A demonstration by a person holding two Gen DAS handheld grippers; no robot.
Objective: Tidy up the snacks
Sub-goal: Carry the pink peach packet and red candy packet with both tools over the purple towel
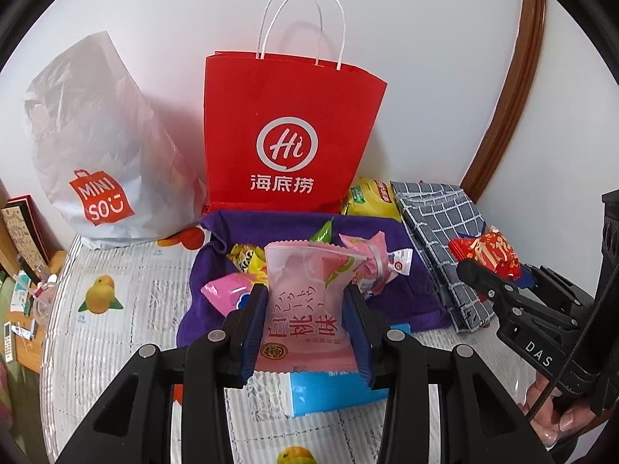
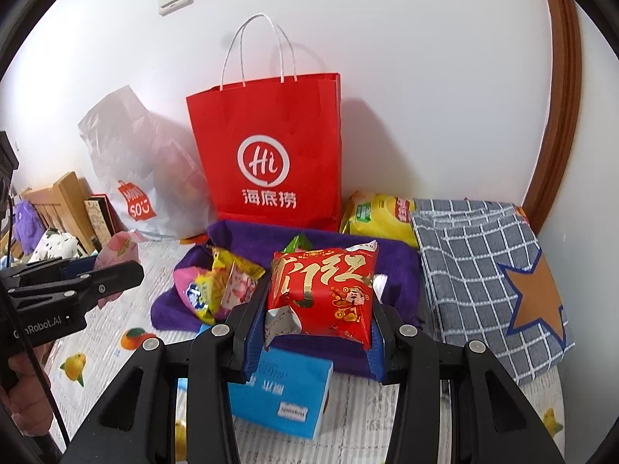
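Observation:
My left gripper (image 1: 305,301) is shut on a pink peach-flavour snack packet (image 1: 309,309), held above the table in front of a purple cloth (image 1: 406,297). My right gripper (image 2: 315,305) is shut on a red snack packet (image 2: 325,294) with gold writing; in the left wrist view this packet (image 1: 491,251) shows at the right. Several small wrapped snacks (image 2: 216,286) lie on the purple cloth (image 2: 398,266). A red paper bag (image 1: 290,131) with white handles stands upright behind the cloth, also in the right wrist view (image 2: 271,147).
A white Miniso bag (image 1: 100,143) stands left of the red bag. A yellow chip bag (image 2: 379,216) and a folded grey checked cloth (image 2: 483,270) lie at the right. A blue box (image 2: 286,398) lies on the fruit-print table cover (image 1: 116,332). A white wall is behind.

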